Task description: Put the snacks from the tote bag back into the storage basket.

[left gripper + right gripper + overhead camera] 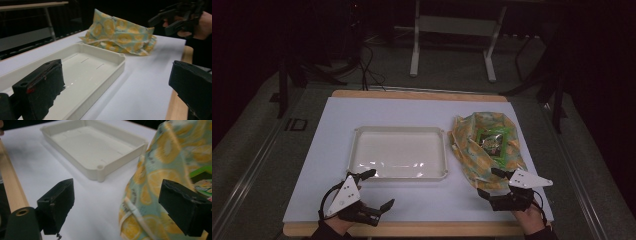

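Tray and bag side by side on the table.
The tray [398, 152] lies left of the bag [486, 148], with a gripper before each: left gripper [381, 188], right gripper [490, 182].

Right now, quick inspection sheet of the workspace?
Surface: white sheet over a wood-edged table.
Job's things: white tray, empty; lemon-print cloth bag to its right, open, green packet inside.
Clutter: nothing seen.
Grippers: left tongs open, holding nothing, near the tray's front corner; right tongs open at the bag's near edge.
Cables: black leads on the floor.
Surroundings: dark room, grey stand legs behind.
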Action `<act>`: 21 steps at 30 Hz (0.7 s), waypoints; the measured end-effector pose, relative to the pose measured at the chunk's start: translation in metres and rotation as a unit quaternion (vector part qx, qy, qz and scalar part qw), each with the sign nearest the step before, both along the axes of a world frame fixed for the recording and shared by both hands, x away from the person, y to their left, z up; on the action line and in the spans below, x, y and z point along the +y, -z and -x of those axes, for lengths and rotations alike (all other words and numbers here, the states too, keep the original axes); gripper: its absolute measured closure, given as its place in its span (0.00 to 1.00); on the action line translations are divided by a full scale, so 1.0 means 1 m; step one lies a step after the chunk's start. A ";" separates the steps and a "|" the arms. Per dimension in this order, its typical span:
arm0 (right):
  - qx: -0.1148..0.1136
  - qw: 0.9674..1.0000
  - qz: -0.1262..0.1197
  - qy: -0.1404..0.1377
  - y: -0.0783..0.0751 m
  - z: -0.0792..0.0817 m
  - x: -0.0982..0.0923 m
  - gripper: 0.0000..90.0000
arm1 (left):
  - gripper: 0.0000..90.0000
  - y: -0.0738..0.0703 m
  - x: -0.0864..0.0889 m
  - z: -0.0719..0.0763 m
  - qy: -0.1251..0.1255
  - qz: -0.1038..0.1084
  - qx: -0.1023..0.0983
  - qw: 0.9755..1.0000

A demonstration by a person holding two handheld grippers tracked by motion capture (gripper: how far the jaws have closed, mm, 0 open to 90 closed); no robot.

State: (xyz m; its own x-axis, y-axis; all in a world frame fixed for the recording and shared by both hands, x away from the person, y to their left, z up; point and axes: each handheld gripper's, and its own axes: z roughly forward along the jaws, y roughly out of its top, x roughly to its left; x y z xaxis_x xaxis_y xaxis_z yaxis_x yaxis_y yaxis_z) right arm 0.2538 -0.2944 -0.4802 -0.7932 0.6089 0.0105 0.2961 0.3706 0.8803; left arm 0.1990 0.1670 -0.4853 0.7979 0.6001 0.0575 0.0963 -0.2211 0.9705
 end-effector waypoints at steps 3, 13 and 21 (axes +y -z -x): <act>0.018 1.000 0.004 -0.018 0.003 -0.001 0.005 0.13 | 0.00 0.003 0.002 0.001 0.005 -0.011 0.005 1.000; 0.018 0.995 0.025 -0.098 0.003 0.007 0.016 0.14 | 0.00 0.007 0.005 0.007 0.012 -0.004 0.016 1.000; 0.012 0.992 0.015 -0.128 -0.005 0.008 0.019 0.15 | 0.00 0.007 0.004 0.005 0.014 0.000 0.017 1.000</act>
